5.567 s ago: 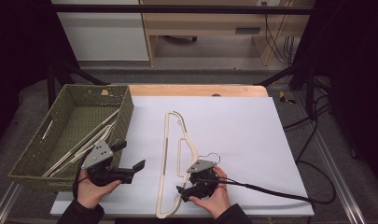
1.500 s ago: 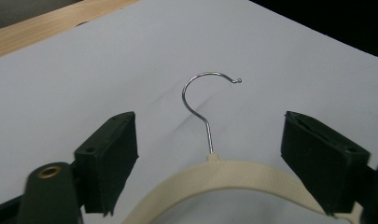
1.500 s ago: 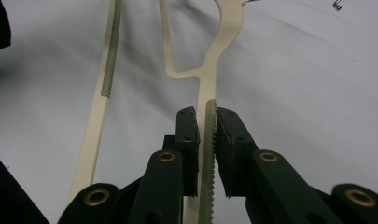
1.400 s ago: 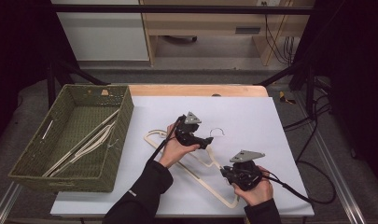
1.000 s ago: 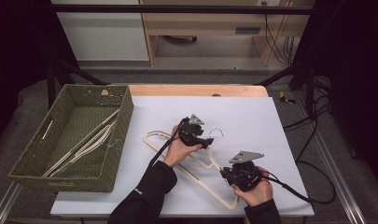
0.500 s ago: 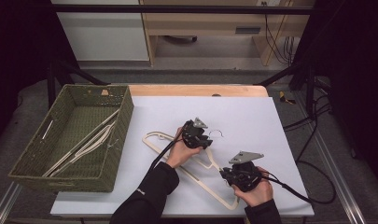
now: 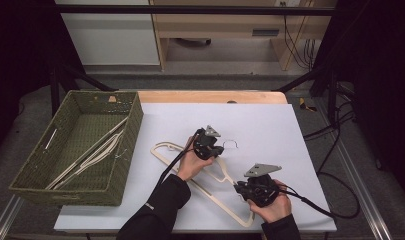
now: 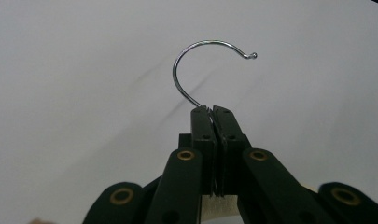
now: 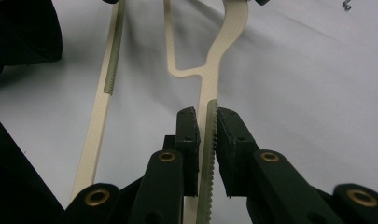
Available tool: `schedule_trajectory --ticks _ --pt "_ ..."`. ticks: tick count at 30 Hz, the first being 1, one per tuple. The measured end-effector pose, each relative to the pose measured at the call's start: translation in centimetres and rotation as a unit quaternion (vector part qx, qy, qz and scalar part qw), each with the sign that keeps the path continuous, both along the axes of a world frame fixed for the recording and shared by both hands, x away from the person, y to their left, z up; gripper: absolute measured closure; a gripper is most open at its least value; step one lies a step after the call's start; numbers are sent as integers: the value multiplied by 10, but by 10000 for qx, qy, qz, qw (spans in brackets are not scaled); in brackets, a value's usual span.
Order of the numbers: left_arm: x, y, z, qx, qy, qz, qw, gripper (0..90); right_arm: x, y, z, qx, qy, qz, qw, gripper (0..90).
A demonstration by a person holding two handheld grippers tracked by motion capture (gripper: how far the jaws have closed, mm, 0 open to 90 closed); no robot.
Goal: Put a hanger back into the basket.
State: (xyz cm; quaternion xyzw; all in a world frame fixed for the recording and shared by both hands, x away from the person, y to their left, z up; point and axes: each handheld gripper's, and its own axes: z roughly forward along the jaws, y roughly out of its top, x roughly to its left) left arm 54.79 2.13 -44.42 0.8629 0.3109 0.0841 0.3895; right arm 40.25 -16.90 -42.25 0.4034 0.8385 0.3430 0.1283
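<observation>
Grip established at both ends of the cream hanger, which lies flat on the white table sheet between the person's hands. Nearest the person, the right gripper is clamped on the hanger's shoulder arm; in the right gripper view the ribbed edge of that arm runs between the two pads, which press on it from either side. Farther out, the left gripper has just been closing, and its jaws now stand pinched together on the base of the wire hook, where the wire enters the hanger's neck; the hook curls free beyond the tips. Hanger not yet lifted, as far as can be judged: its frame looks level on the sheet in the high view. Step in hand, by my reading: securing a two-point hold before carrying the hanger off. Next move likely calls for raising both hands together, keeping the frame level so the thin wire does not twist in the left pads, then swinging left toward the green woven basket, well apart at the table's left edge, where other hangers already lie lengthwise.
</observation>
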Motion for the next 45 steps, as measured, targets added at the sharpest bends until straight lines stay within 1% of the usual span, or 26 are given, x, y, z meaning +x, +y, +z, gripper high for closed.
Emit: schedule_trajectory --ticks 3,6,7,10,11,13,14,15,16,18,20,22,23,25,26,28,29,31,32,33,36,37,38,40,43,45 --pt "-3 3 2 -90 -24 48 9999 883 -1 1 -1 87 29 47 9999 796" --pt "-7 8 6 -278 -82 111 9995 886 -1 2 -2 114 66 94 9999 794" --pt "-8 8 8 -317 -117 136 9993 887 -1 3 -3 82 135 91 9998 794" --pt "-14 11 14 -334 -267 122 9990 888 -1 5 -7 9 205 141 9997 794" --pt "-16 12 16 -328 -292 123 9990 888 -1 7 -8 32 252 90 9996 795" --pt "-22 14 20 -315 -403 101 9986 888 0 7 -10 -68 190 148 9997 814" --pt "-24 15 21 -333 -441 109 9984 888 1 7 -10 115 234 177 9995 774" --pt "-26 16 22 -340 -496 131 9981 888 0 8 -9 198 305 116 9993 743" --pt "-28 17 24 -351 -518 126 9980 887 2 7 -8 271 202 211 9992 699" --pt "-30 18 26 -363 -571 125 9976 888 5 8 -6 638 111 174 9978 583" --pt "-32 19 28 -371 -611 124 9974 888 12 8 -5 853 -82 59 9963 492" --pt "-34 21 30 -387 -636 129 9971 888 20 10 -5 1045 -188 -33 9943 442" --pt "-34 21 31 -382 -655 122 9970 888 25 11 -6 1049 -269 -22 9941 435" --pt "-36 22 32 -386 -678 105 9969 887 36 17 -9 1233 -338 3 9918 416" --pt "-36 23 32 -420 -686 110 9967 887 41 22 -12 1263 -354 1 9914 437" --pt "-37 24 32 -463 -698 102 9964 887 49 30 -16 1161 -268 22 9929 493" --pt "-38 25 32 -491 -687 83 9964 886 51 35 -18 1128 -177 -29 9935 553" --pt "-39 28 33 -492 -688 12 9964 886 57 41 -23 1003 -94 43 9949 647" --pt "-40 28 33 -522 -732 7 9960 885 59 43 -23 1059 1 30 9944 724" --pt "-41 29 34 -547 -746 10 9957 884 61 44 -24 1124 121 36 9936 753" --pt "-43 37 37 -685 -814 -94 9943 872 62 43 -22 1336 367 -53 9903 786" --pt "-45 42 41 -756 -851 -131 9934 827 62 42 -21 1378 344 -14 9899 793" --pt "-46 44 43 -779 -860 -144 9931 765 61 43 -20 1500 410 -20 9878 804" --pt "-51 54 51 -865 -983 -135 9913 692 60 42 -18 1576 415 7 9866 821" --pt "-58 72 63 -1010 -1114 -180 9885 522 58 41 -12 1893 416 155 9809 859" --pt "-64 88 72 -1135 -1135 -235 9868 422 56 39 -8 1959 394 243 9795 869"
